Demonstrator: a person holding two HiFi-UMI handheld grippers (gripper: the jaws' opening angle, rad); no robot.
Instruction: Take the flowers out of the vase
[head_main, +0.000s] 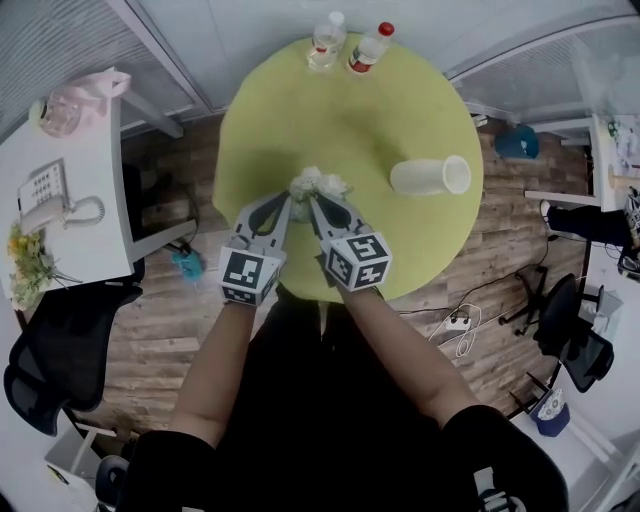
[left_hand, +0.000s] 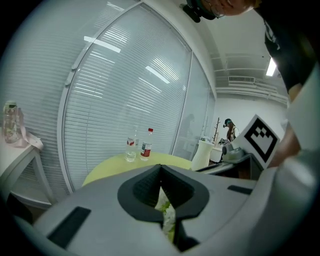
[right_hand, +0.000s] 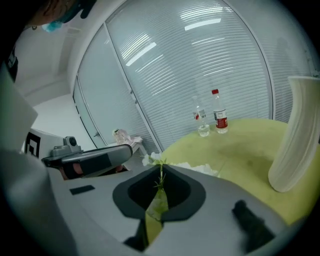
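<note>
A small bunch of white flowers (head_main: 318, 183) with green stems is held low over the near side of the round yellow-green table (head_main: 300, 110). My left gripper (head_main: 290, 201) and right gripper (head_main: 312, 201) meet side by side just beneath the blossoms. In the left gripper view the jaws (left_hand: 161, 172) are shut on pale green and white flower parts (left_hand: 167, 216). The right gripper (right_hand: 161, 172) is shut on a green stem (right_hand: 159, 199), with white blossoms (right_hand: 152, 159) past its tips. The white vase (head_main: 430, 176) stands apart to the right and holds no flowers.
Two clear water bottles (head_main: 345, 45) stand at the table's far edge. A white desk (head_main: 60, 240) with a telephone and a yellow bouquet is on the left. Black office chairs (head_main: 60, 350) stand at left and right, and cables lie on the wooden floor (head_main: 460, 330).
</note>
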